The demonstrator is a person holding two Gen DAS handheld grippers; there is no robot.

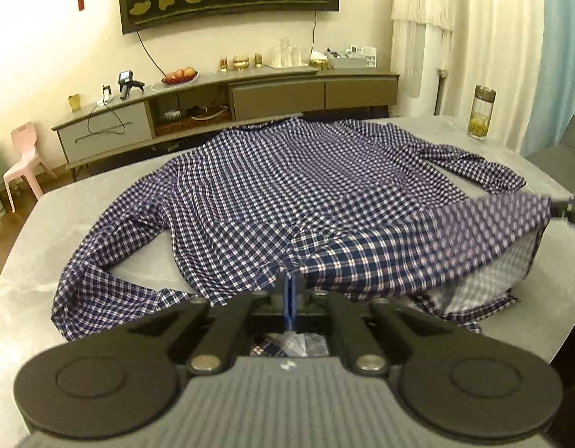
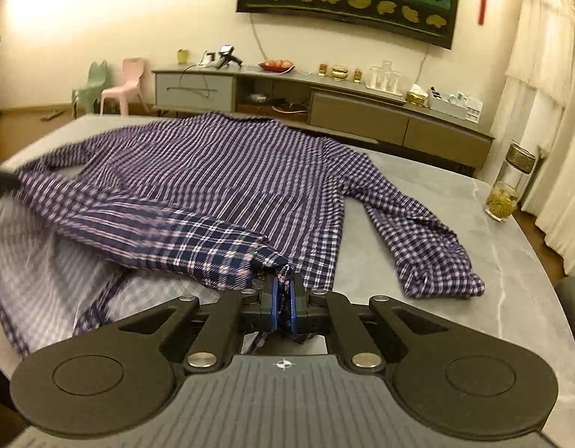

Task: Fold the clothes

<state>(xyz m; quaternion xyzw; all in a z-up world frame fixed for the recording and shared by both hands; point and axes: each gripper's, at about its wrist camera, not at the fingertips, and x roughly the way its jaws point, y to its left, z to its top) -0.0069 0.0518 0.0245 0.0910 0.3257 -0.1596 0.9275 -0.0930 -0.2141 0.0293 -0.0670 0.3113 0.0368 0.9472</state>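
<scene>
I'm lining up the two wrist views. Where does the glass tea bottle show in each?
Left wrist view: glass tea bottle at upper right, standing on the table's far corner.
Right wrist view: glass tea bottle at the right edge, mid-height, on the table.
Shared landmark: the plaid shirt.

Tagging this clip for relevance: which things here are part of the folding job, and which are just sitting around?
In the job: plaid shirt; left gripper and right gripper, both clamped on its near hem; table.

Bystanders: glass tea jar, TV cabinet, fruit plate, pink chair.
</scene>
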